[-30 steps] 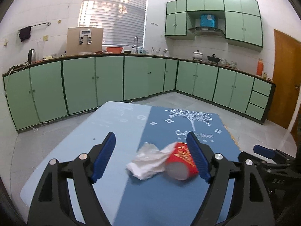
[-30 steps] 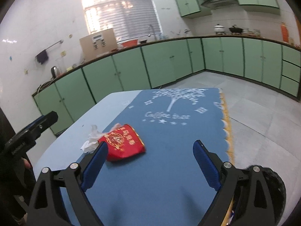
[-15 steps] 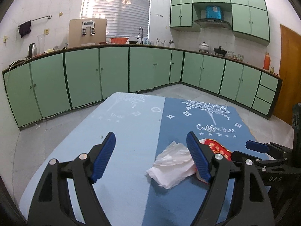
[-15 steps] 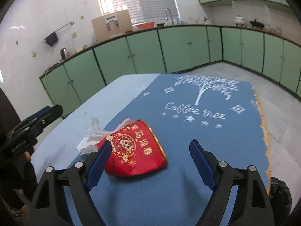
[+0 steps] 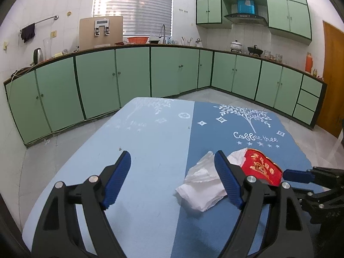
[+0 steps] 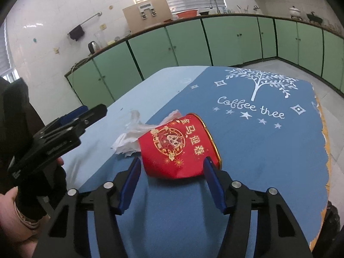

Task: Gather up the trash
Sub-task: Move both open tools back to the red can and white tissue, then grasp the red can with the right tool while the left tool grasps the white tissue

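A crushed red paper cup (image 6: 179, 148) with gold print lies on its side on the blue tablecloth (image 6: 268, 150). A crumpled white tissue (image 6: 133, 137) lies against its left side. My right gripper (image 6: 172, 173) is open, its fingers on either side of the cup's near end. In the left wrist view the tissue (image 5: 201, 186) and the cup (image 5: 261, 168) lie to the right. My left gripper (image 5: 172, 169) is open and empty over the light blue cloth, its right finger in front of the tissue.
The table stands in a kitchen with green cabinets (image 5: 133, 73) along the far walls. The cloth's scalloped right edge (image 6: 324, 142) marks the table's side. A dark bin (image 6: 331, 221) shows below that edge. The left gripper's body (image 6: 53, 137) is close at the left.
My right gripper has moved forward and down until its fingers flank the cup. My left gripper has drawn off to the left, so tissue and cup now lie at its right.
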Demonstrator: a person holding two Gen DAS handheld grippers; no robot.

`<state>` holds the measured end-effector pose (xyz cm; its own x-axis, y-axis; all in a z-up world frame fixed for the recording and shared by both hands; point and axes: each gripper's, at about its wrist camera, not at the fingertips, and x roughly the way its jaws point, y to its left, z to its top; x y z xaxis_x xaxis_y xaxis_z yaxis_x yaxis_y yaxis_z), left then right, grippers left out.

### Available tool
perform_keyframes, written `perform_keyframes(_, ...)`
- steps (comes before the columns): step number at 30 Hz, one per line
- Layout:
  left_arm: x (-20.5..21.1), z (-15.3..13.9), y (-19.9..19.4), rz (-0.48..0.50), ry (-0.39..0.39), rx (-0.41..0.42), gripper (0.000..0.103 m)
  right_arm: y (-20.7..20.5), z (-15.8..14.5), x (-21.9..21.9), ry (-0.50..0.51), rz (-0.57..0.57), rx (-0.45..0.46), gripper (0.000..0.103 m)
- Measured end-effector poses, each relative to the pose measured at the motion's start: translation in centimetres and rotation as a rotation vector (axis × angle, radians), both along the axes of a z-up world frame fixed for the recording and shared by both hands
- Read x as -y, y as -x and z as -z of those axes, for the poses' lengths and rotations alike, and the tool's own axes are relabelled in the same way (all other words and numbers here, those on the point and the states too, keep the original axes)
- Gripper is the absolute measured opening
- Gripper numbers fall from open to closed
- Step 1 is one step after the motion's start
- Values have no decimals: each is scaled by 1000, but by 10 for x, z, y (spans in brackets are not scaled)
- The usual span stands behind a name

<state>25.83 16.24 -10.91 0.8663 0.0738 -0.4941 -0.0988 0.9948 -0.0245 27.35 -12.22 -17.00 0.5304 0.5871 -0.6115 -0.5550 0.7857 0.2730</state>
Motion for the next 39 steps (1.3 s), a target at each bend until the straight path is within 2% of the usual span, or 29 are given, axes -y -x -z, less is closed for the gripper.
perform_keyframes(2, 0, 3, -3, 7, 3, -17, 78, -5, -1, 4, -2, 25, 4, 60)
perform_keyframes(3, 1, 4, -3, 11, 2, -19, 78, -8, -1, 6, -2, 35, 4, 63)
perform_keyframes(4, 1, 5, -4, 12, 1, -20, 78, -14, -2, 8, 0, 46, 0, 72)
perform_keyframes(6, 2, 6, -6, 15, 3, -25, 78, -24, 2, 10, -10, 33, -26, 80)
perform_keyframes(11, 5, 9, -12, 19, 9, -39, 79, -47, 15, 12, -70, -10, -126, 80)
perform_keyframes(16, 7, 12, -14, 14, 3, -54, 78, -39, 12, 9, -81, -69, -121, 62)
perform_keyframes(21, 9, 13, -12, 8, -11, -50, 79, -17, 9, 1, -42, -119, -103, 46)
perform_keyframes(23, 10, 13, -12, 12, -10, -54, 79, -9, 8, -3, -19, -132, -89, 37)
perform_keyframes(25, 12, 14, -13, 20, -9, -62, 79, -5, 9, -3, -17, -127, -89, 13)
perform_keyframes(27, 13, 14, -14, 34, -1, -68, 79, -2, 8, -1, -43, -136, -84, 5)
perform_keyframes(29, 16, 16, -17, 70, 28, -84, 79, 2, 5, -1, -55, -147, -76, 3)
perform_keyframes(33, 24, 18, -25, 109, 46, -108, 80, 8, 2, 12, -42, -88, -54, 3)
perform_keyframes(37, 37, 28, -41, 147, 38, -178, 78, 17, -4, 36, -49, -22, -36, 3)
perform_keyframes(39, 42, 34, -49, 157, 34, -221, 56, 22, -7, 47, -44, 7, -25, 3)
